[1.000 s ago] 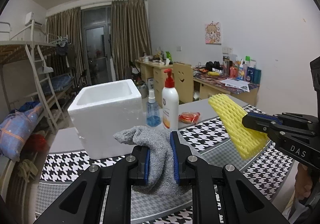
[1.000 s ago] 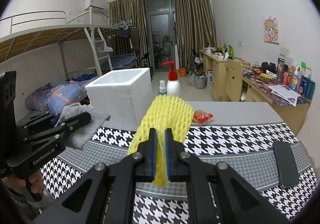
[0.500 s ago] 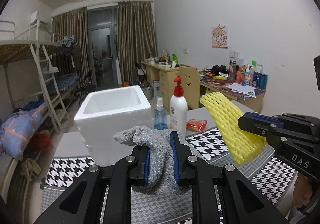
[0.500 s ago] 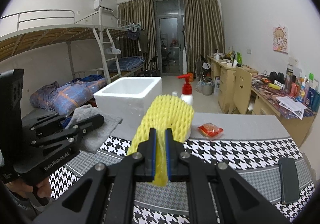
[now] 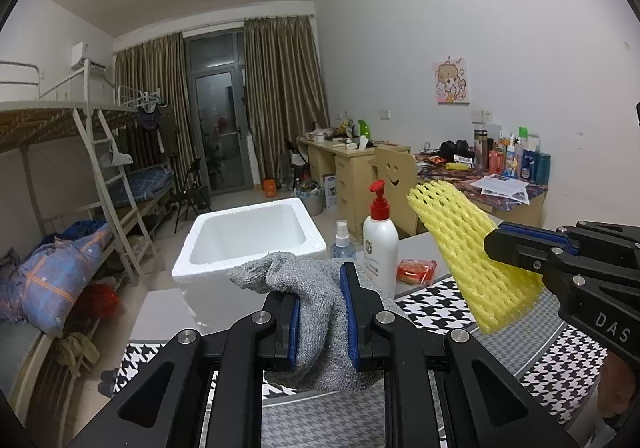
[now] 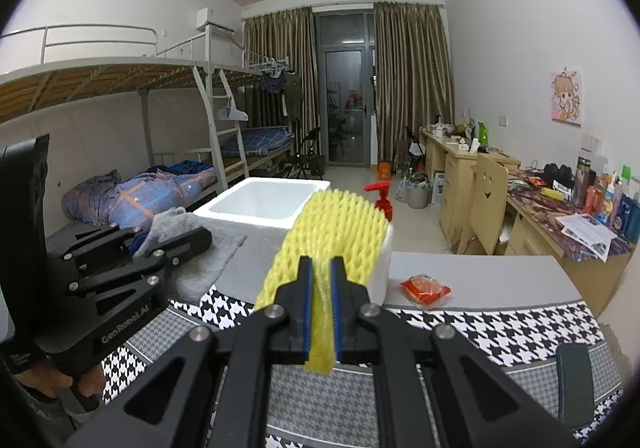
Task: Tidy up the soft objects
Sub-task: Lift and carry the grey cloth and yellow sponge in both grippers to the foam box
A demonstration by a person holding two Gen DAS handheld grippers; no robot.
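Holding a soft item in each gripper above the table.

In your left wrist view, the left gripper (image 5: 322, 312) has its jaws clamped on a grey cloth (image 5: 316, 300), lifted over the houndstooth table (image 5: 432, 304), with the white foam box (image 5: 248, 244) just beyond it; the pump bottle (image 5: 380, 244) stands right of the box. In your right wrist view, the right gripper (image 6: 322, 312) pinches the yellow foam net (image 6: 336, 244), which rises in front of the box (image 6: 264, 204); a red packet (image 6: 426, 286) lies further right.
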